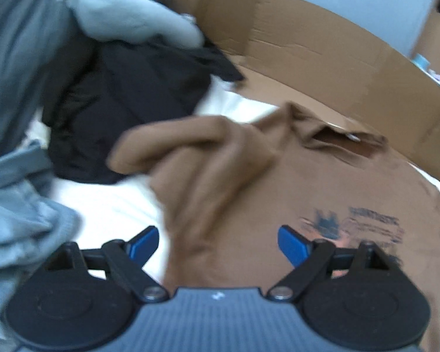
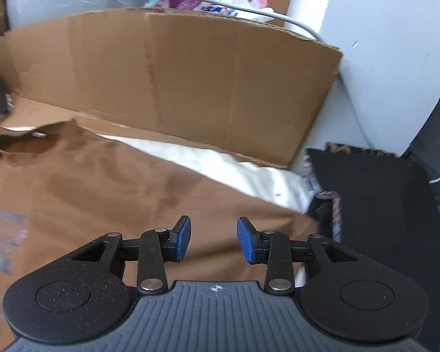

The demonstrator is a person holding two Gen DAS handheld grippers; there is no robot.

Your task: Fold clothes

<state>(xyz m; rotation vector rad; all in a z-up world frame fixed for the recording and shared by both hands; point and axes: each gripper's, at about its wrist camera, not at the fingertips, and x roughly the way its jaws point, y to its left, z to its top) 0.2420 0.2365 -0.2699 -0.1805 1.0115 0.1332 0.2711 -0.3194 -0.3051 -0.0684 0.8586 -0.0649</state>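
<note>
A brown T-shirt [image 1: 278, 182] with a dark chest print [image 1: 355, 226] lies face up on a white sheet [image 1: 108, 205]. Its collar [image 1: 346, 140] points toward the cardboard. One sleeve [image 1: 176, 140] is bunched up and lies across the shoulder. My left gripper [image 1: 217, 234] hangs above the shirt's side edge, jaws wide open and nothing between them. In the right wrist view the same shirt [image 2: 102, 190] spreads flat, with its collar [image 2: 20, 146] at the left. Just above the cloth near its right edge, my right gripper [image 2: 213, 234] stands partly open with only air between the blue pads [image 2: 182, 240].
A tall cardboard wall [image 2: 190, 82] [image 1: 322, 58] stands behind the shirt. A black garment [image 1: 126, 105] and grey-blue clothes [image 1: 20, 190] are piled at the left. At the right the bed ends, with a black floor mat [image 2: 381, 193] below and a white cable [image 2: 308, 29] behind.
</note>
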